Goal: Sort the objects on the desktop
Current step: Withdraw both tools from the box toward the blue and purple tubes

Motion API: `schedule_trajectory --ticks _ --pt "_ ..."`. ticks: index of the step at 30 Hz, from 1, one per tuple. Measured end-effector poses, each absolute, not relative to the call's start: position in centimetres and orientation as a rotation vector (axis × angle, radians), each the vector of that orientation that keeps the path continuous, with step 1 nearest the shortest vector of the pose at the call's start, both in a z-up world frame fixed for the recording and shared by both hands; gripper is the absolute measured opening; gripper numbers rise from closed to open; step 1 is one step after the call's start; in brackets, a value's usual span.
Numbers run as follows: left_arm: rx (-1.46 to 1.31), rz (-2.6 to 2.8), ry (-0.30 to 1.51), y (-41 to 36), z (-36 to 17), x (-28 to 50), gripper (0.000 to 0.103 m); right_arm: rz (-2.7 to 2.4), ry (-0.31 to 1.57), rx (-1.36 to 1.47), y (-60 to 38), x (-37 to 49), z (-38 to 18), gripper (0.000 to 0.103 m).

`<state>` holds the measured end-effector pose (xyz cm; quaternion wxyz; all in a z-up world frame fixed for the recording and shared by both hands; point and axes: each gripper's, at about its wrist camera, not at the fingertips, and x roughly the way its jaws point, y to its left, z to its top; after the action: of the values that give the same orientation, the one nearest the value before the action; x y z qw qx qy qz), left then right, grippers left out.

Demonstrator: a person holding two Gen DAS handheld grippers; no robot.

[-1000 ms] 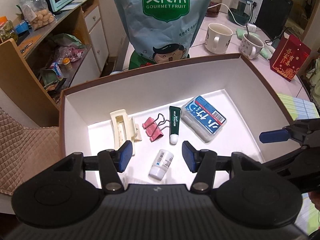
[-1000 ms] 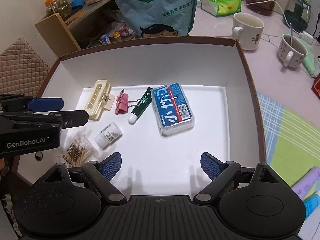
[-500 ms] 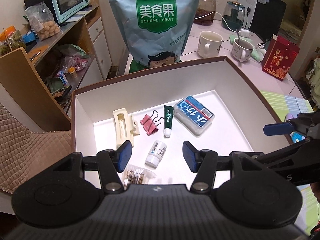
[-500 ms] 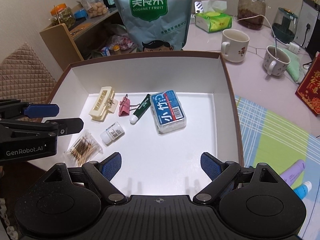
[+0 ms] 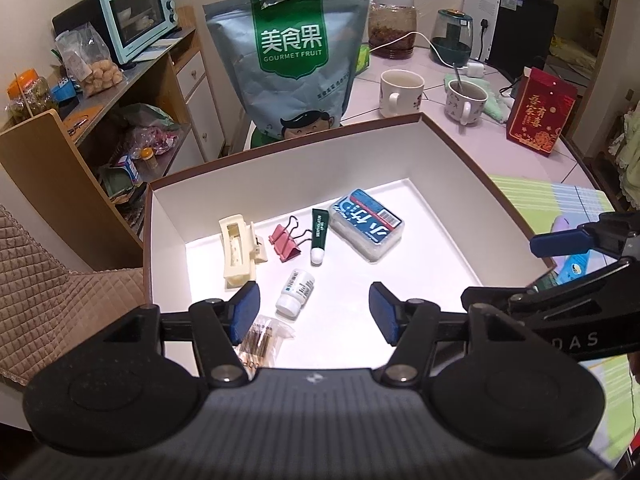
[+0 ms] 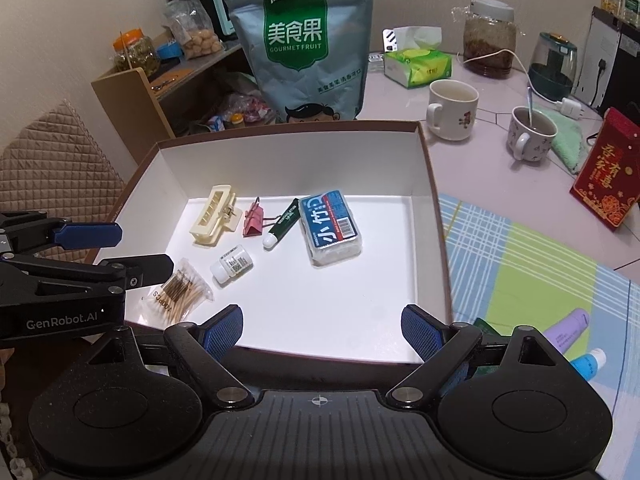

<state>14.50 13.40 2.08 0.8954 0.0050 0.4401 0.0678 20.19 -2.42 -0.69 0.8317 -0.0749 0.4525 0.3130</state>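
The tall grey-green snack bag (image 6: 308,56) at 12 o'clock reads "美食果" over "GOURMET FRUIT". At 9 o'clock the left tool (image 6: 132,252) carries "GenRobot.AI" in white on its black body. The cotton swab packet (image 6: 182,294) is marked "100PCS". The blue tissue pack (image 6: 330,226) in the box shows large white characters "小竹" and a barcode. The red box (image 6: 606,178) at 3 o'clock bears gold Chinese characters

Both grippers (image 5: 314,312) (image 6: 322,332) farther back and higher from the box (image 6: 434,216)
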Motion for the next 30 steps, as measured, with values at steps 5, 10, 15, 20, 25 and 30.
schedule_trajectory --ticks 5,10,15,20,25,30 --pt "0.020 0.142 0.908 11.8 2.3 13.8 0.057 0.665 0.948 -0.146 -4.4 19.7 -0.3 0.089" --pt "0.030 0.136 0.900 9.7 2.6 13.4 0.060 0.663 0.938 -0.138 -6.7 19.3 0.2 0.089" --pt "0.037 0.127 0.894 7.4 2.8 13.2 0.060 0.653 0.932 -0.132 -9.5 19.0 0.7 0.089" --pt "0.042 0.113 0.893 4.8 2.8 13.2 0.060 0.632 0.930 -0.120 -12.7 19.0 1.0 0.089" --pt "0.046 0.095 0.890 2.3 2.6 13.3 0.060 0.609 0.936 -0.110 -15.9 19.3 1.0 0.089" --pt "0.045 0.073 0.886 0.0 2.4 13.4 0.061 0.588 0.947 -0.108 -18.8 19.6 0.7 0.089"
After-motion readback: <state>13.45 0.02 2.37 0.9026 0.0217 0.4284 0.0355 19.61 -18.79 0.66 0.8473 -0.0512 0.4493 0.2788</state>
